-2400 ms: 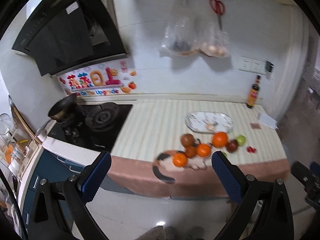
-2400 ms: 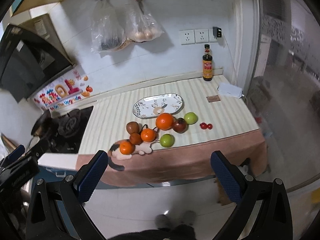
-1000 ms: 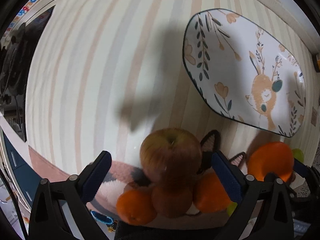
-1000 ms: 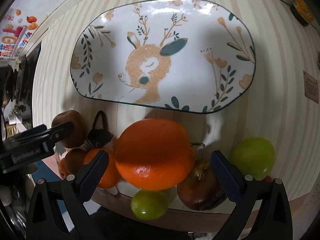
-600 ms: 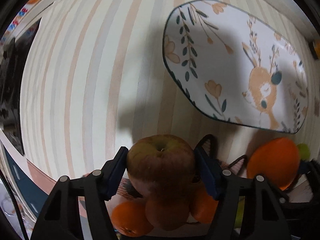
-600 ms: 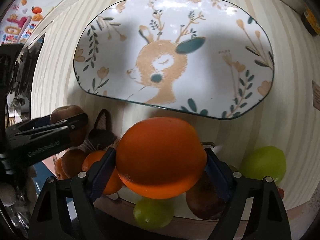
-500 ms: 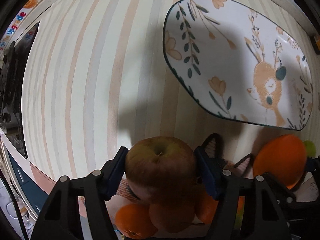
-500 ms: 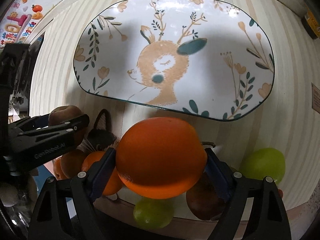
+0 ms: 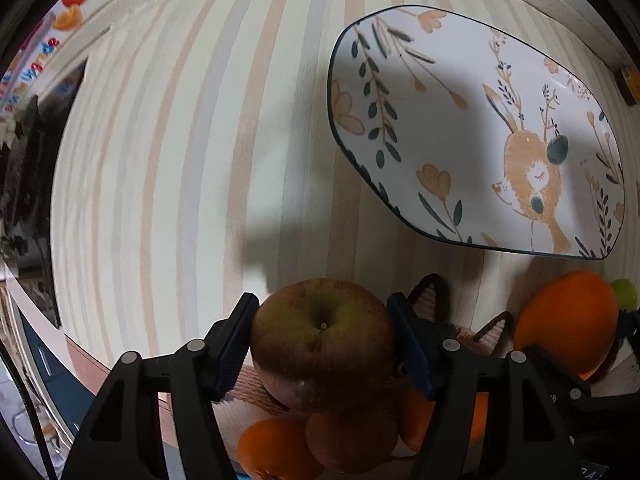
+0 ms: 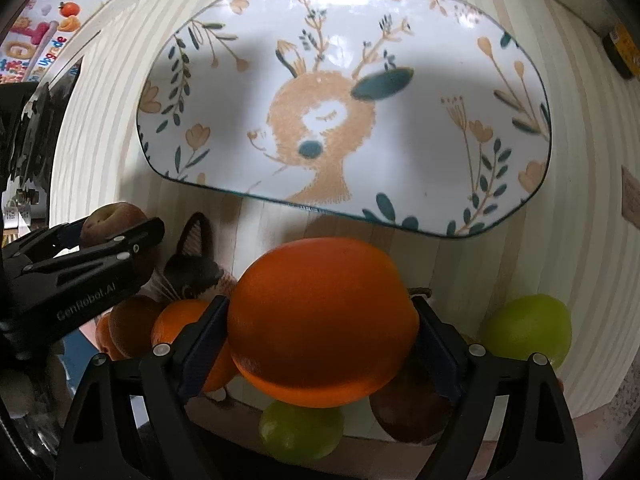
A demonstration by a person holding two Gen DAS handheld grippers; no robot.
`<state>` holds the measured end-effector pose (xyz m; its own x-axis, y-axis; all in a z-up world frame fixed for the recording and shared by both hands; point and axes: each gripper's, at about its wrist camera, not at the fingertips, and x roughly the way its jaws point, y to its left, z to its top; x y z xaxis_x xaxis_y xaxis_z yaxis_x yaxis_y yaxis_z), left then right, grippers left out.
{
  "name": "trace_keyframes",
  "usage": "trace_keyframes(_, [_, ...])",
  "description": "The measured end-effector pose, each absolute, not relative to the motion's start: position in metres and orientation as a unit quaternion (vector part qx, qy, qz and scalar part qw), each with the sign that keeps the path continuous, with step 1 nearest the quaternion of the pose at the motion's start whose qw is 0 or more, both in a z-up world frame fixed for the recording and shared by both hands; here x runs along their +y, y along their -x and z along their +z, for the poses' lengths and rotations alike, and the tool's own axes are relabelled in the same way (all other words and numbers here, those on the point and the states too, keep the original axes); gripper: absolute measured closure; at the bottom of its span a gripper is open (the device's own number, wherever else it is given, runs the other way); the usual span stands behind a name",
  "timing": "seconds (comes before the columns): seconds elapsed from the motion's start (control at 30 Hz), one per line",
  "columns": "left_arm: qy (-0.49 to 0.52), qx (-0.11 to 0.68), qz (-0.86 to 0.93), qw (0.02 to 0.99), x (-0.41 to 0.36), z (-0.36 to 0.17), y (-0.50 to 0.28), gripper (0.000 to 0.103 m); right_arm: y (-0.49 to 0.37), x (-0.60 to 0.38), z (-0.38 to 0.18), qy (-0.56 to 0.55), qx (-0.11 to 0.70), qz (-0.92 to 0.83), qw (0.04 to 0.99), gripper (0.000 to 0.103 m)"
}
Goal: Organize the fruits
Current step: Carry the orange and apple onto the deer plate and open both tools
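My left gripper [image 9: 322, 348] is shut on a red-brown apple [image 9: 322, 332] and holds it above the striped counter, left of the deer plate [image 9: 460, 128]. My right gripper [image 10: 322, 338] is shut on a large orange [image 10: 322, 334], just in front of the plate [image 10: 400, 80]. The left gripper with its apple [image 10: 110, 216] shows at the left of the right wrist view. Small oranges [image 9: 276, 452] and a brown fruit [image 9: 352, 440] lie below on a cat-shaped mat [image 10: 192, 268]. Green fruits [image 10: 528, 330] and a dark apple [image 10: 412, 416] lie under the right gripper.
A black stove [image 9: 24, 184] lies at the far left. A dark bottle [image 10: 620, 52] stands at the back right by the wall. A small brown card [image 10: 631, 194] lies right of the plate. The counter's front edge runs just below the fruit.
Both grippers came down from far back to the fruit and shut, the left on the apple, the right on the orange. Both fruits have since risen a little toward the plate.
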<state>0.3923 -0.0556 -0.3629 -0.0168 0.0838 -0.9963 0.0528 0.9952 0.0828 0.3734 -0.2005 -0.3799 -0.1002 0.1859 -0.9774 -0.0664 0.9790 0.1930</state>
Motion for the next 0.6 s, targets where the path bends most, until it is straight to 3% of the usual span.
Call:
trace_keyframes(0.27, [-0.034, 0.706, 0.004, 0.708, -0.050, -0.336, -0.387, 0.039, -0.359, -0.185, -0.376, -0.039, 0.730, 0.093, 0.676, 0.014])
trace_keyframes(0.6, [-0.001, 0.670, -0.049, 0.741, -0.060, -0.251, -0.390, 0.039, -0.357, -0.207, -0.326, -0.118, 0.694, 0.107, 0.702, 0.015])
